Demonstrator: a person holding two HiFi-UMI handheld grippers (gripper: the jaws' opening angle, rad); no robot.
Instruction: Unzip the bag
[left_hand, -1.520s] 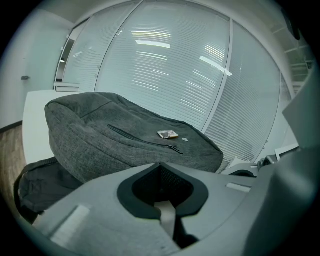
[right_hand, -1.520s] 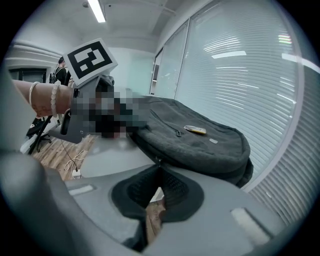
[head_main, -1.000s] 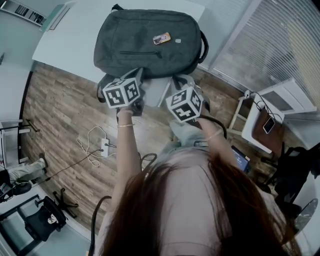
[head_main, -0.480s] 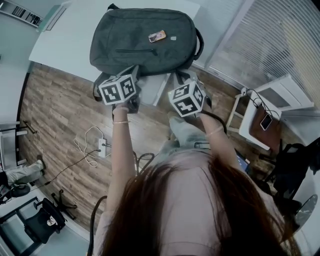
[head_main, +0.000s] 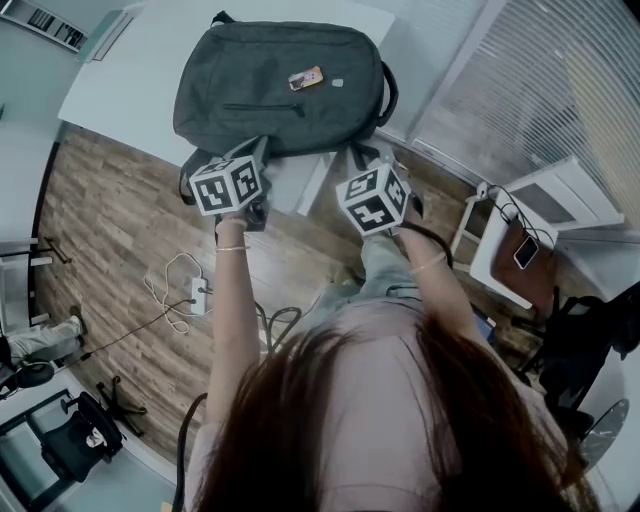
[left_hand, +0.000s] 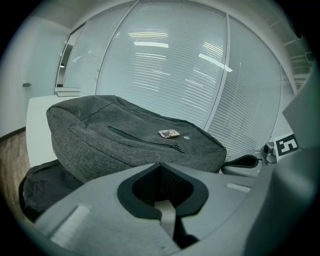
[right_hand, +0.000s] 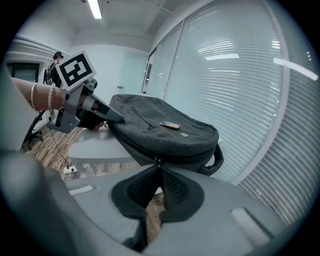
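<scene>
Bag (head_main: 280, 85) lay flat on the white table (head_main: 125, 85), by its near edge. At the bag's near-left corner the left gripper (left_hand: 160, 165) was clenched shut, tips against the fabric. The right gripper (right_hand: 159, 167) was clamped on the zipper pull (right_hand: 157, 160) along the near side

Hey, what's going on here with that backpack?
A person holds a gripper in each hand at a grey backpack lying on a white table. The left gripper is shut at the backpack's near edge. The right gripper, jaws together, sits right at a zipper pull on the backpack's side. Whether it pinches the pull is unclear. The backpack looks zipped shut.
</scene>
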